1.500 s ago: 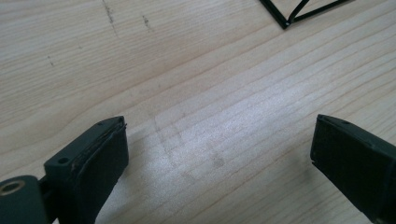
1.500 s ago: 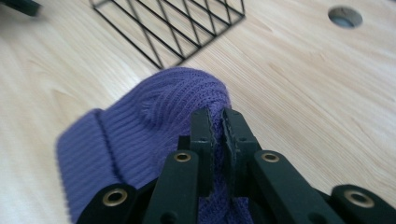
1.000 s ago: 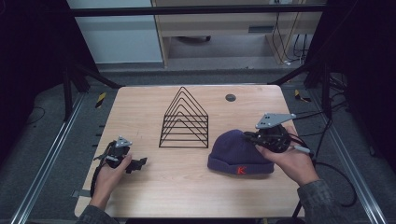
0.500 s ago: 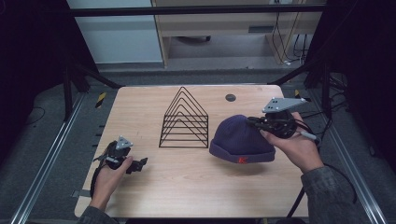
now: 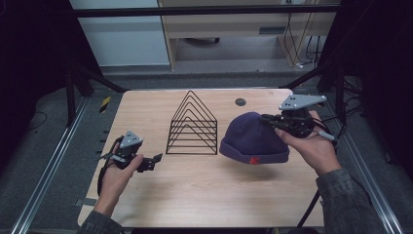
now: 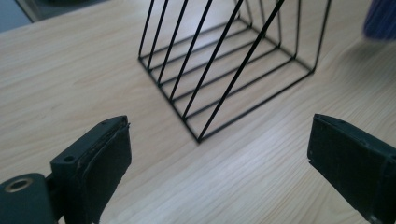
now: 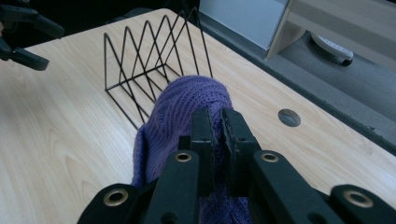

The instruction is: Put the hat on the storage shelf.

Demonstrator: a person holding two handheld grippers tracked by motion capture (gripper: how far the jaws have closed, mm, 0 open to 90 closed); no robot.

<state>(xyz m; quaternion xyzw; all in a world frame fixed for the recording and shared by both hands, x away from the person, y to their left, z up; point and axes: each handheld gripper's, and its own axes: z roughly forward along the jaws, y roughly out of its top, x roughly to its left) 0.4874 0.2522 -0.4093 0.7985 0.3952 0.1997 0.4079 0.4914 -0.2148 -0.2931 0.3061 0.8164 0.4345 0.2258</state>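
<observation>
A purple knit beanie with a small red mark on its cuff hangs just above the right half of the wooden table. My right gripper is shut on the fabric near its crown. In the right gripper view the jaws pinch the purple beanie between them. My left gripper hovers over the table's left side with its jaws wide apart and nothing in them. In the left gripper view the gripper faces the near corner of a black wire rack.
The black wire rack of triangular dividers stands mid-table, between the two hands. A round cable hole lies near the far edge. Black frame struts and cables flank the table. A strip of bare wood runs along the front.
The right gripper has lifted the beanie off the table and carried it a little farther back. The left hand has risen slightly with its gripper still open.
</observation>
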